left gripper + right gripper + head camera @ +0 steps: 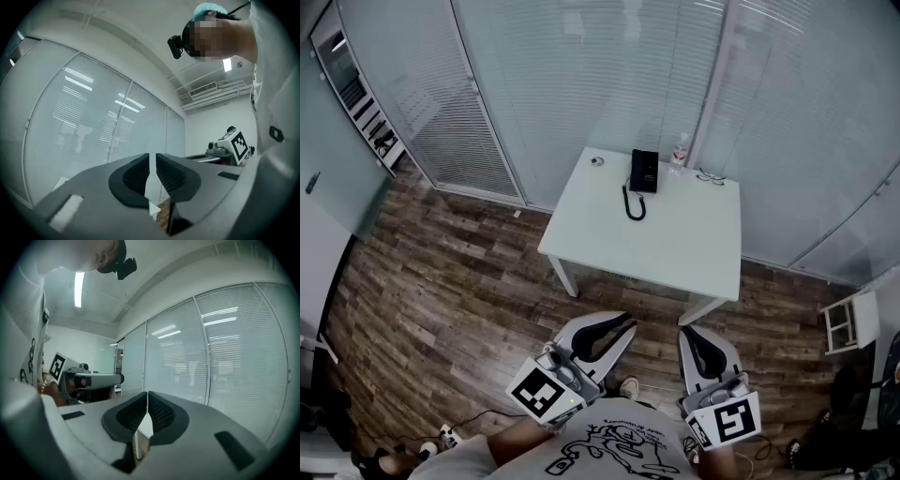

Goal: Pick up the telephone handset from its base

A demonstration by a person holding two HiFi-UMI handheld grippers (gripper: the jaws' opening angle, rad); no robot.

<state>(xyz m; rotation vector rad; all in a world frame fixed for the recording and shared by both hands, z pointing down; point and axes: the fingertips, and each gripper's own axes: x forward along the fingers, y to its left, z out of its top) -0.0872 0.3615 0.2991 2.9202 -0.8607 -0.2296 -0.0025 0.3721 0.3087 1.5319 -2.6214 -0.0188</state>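
Both held low at bottom centre of the head view, close against the person's shirt, aimed up-frame toward the worktop.

Left gripper: angled to upper right, jaws clenched, nothing between them.

Right gripper: just beside it, jaws together, empty.

Telephone handset: on its black base at the worktop's far edge, upper centre. Cord looped in front. Well apart from both grippers.
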